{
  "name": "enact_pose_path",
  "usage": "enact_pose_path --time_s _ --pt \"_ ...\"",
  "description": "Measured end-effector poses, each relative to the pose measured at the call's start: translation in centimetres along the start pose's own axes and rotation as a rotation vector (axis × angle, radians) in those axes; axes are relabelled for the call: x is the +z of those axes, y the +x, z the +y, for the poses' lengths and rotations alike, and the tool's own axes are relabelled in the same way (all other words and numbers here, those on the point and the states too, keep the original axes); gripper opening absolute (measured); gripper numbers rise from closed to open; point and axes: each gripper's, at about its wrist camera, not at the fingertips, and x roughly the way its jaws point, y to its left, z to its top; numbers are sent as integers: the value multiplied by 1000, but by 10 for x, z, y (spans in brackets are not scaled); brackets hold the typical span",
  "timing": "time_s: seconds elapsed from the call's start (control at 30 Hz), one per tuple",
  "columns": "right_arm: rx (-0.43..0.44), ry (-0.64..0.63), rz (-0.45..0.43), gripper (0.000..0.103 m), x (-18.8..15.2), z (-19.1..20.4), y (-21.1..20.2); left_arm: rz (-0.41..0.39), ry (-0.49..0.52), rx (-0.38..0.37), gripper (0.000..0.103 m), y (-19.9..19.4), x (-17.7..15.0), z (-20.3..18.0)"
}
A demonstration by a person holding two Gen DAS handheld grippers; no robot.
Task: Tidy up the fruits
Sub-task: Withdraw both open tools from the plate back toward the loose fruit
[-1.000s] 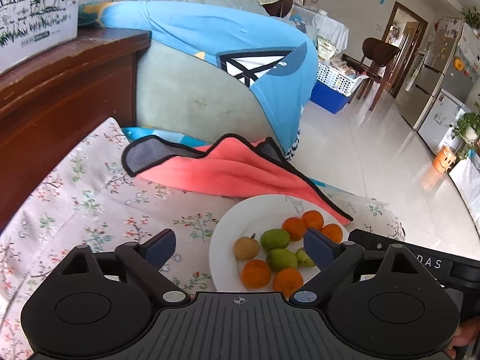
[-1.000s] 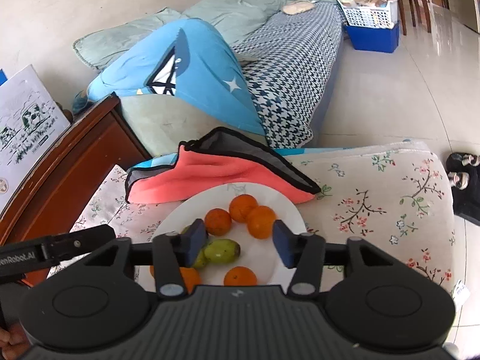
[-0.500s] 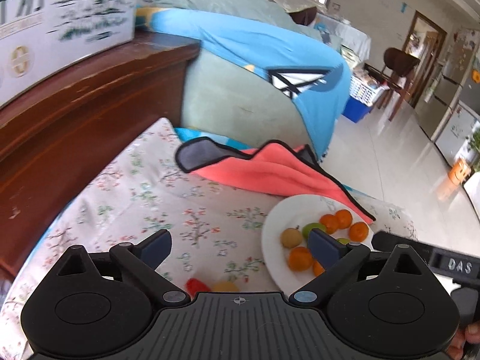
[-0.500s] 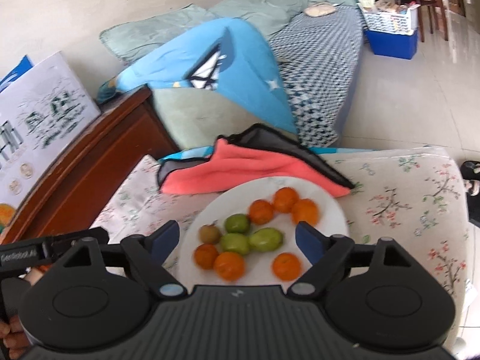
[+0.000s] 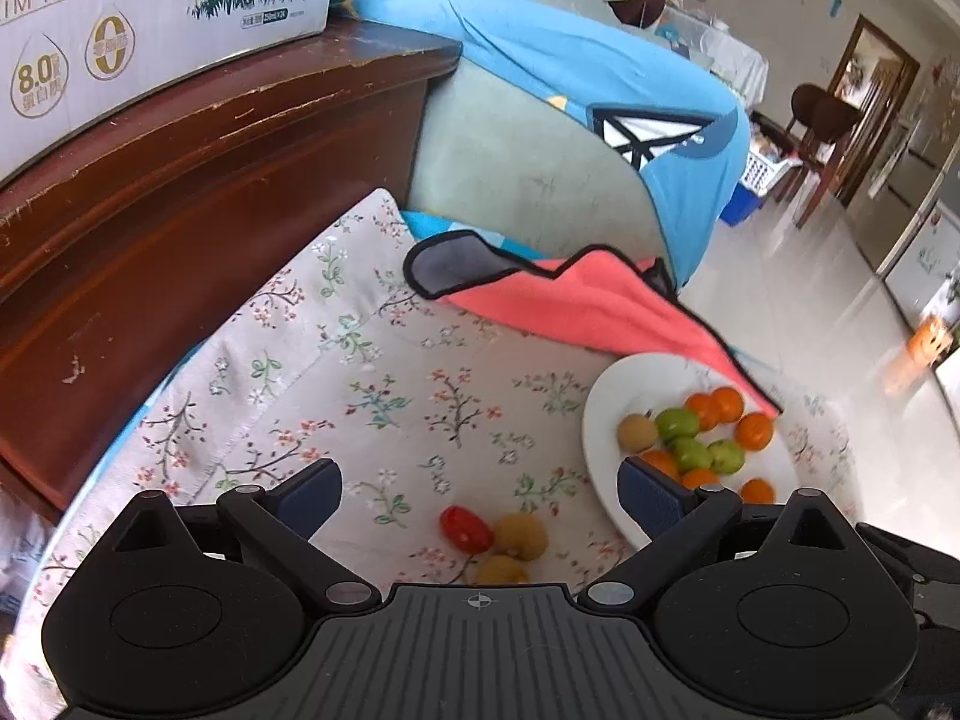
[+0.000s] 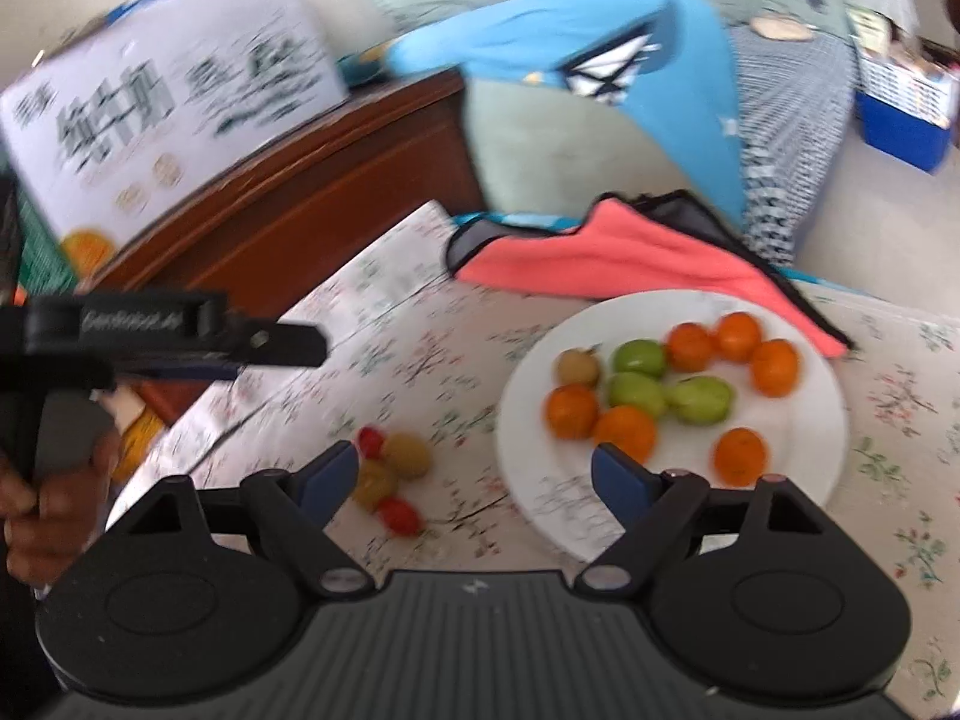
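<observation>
1. Two tools show in the frames; our left tool (image 5: 480, 495) fills the bottom of the left wrist view with its jaws spread wide and nothing between the pads; our right tool (image 6: 474, 480) fills the bottom of the right wrist view, jaws likewise wide apart and gripping nothing.
2. We see the white plate (image 6: 798, 468) right of centre in the right wrist view, resting on the floral cloth (image 5: 360, 372) that covers the worktop; it sits at the right edge of the left wrist view.
3. On the plate we count six oranges (image 6: 774, 367), three green fruits (image 6: 639, 357) clustered at the middle, and one brown fruit (image 6: 579, 367) at the plate's left side.
4. Off the plate, low and left of centre in the right wrist view, lies a loose group on the cloth: two red fruits (image 6: 399, 515) and two brown-yellow fruits (image 6: 408, 454), touching or just beside one another; the picture is blurred there; in the left wrist view only one red fruit shows, just above the tool's body.
5. A coral towel (image 5: 576, 312) with a dark border lies behind the plate, its edge at the plate's far rim.
6. At the left edge of the right wrist view a hand (image 6: 54, 492) grips the handle of the left tool.
7. Upper left in both views, a milk carton (image 5: 120, 30) stands on a brown wooden cabinet (image 5: 180, 180).
</observation>
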Motion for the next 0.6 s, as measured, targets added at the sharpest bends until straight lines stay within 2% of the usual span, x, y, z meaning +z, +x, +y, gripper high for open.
enact_pose_path --time_s 0.13,0.27,0.6 --pt "42 -60 39 78 -8 13 15 19 -10 14 99 3 -2 8" --pt "48 -143 69 70 -16 27 31 34 -26 27 99 5 -3 17" --pt "55 -221 102 47 -25 42 54 87 -19 64 99 14 -9 28"
